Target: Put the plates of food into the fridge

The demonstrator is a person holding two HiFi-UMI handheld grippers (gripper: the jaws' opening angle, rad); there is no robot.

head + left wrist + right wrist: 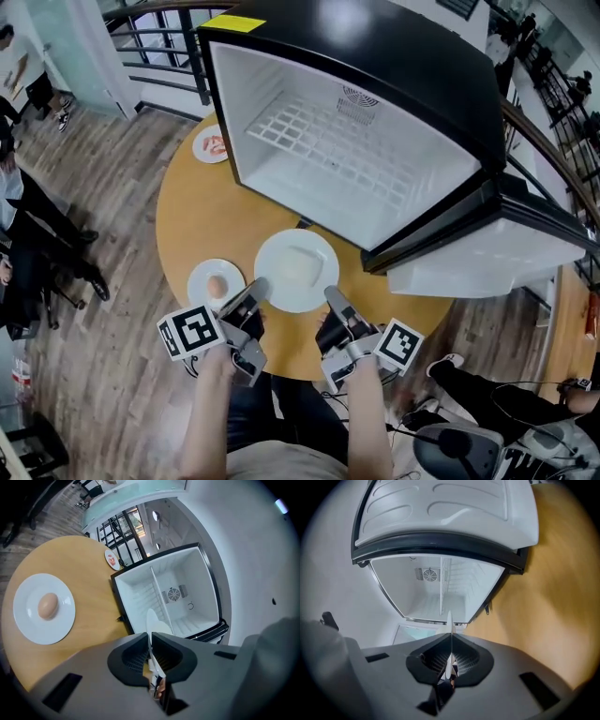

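Note:
A large white plate (296, 269) with a pale slab of food is lifted just above the round wooden table (197, 220), in front of the open fridge (356, 141). My left gripper (257, 287) is shut on the plate's left rim and my right gripper (331, 297) is shut on its right rim. The plate (153, 623) shows edge-on between the jaws of the left gripper (151, 642) in the left gripper view. In the right gripper view its thin rim (449, 620) sticks out of the right gripper (451, 643), and the fridge's white inside (440, 590) lies ahead.
A small plate with an egg (216, 286) lies on the table by my left gripper. Another plate with red food (212, 145) sits at the table's far edge, next to the fridge. The fridge door (487, 258) hangs open at the right. A wire shelf (328, 155) divides the fridge's inside.

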